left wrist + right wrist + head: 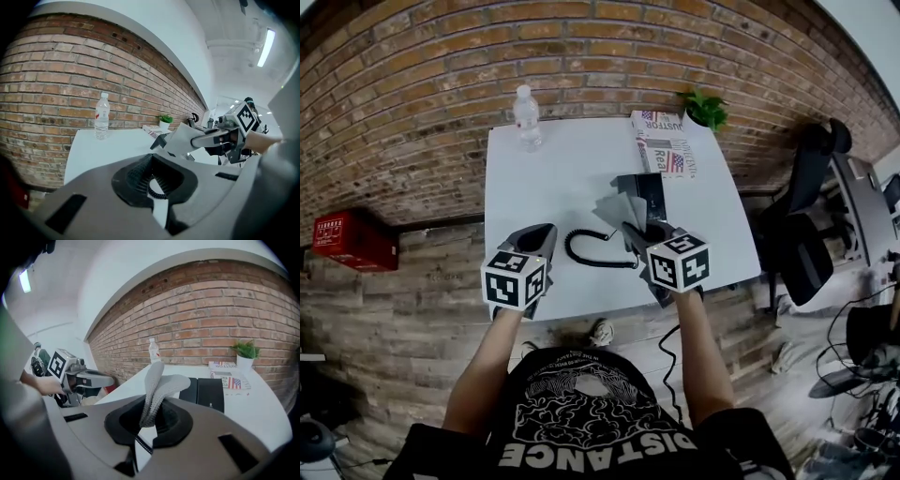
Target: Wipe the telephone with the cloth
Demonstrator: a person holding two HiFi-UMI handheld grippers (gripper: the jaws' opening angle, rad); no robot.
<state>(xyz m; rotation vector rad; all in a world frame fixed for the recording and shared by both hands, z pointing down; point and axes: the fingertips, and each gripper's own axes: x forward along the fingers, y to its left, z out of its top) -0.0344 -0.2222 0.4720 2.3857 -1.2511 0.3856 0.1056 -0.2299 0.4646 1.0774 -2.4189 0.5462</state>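
Two grippers, one waffle-knit grey cloth (157, 383).
R gripper (149, 417) clenched on limp cloth; L gripper (149, 180) closed, empty; boxy black telephone (210, 392) centre-right.

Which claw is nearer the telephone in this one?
Right. The right claw, shut on the cloth, hovers at the telephone's near end. The left claw is off to its left, past the coiled cord, near the table's front edge.
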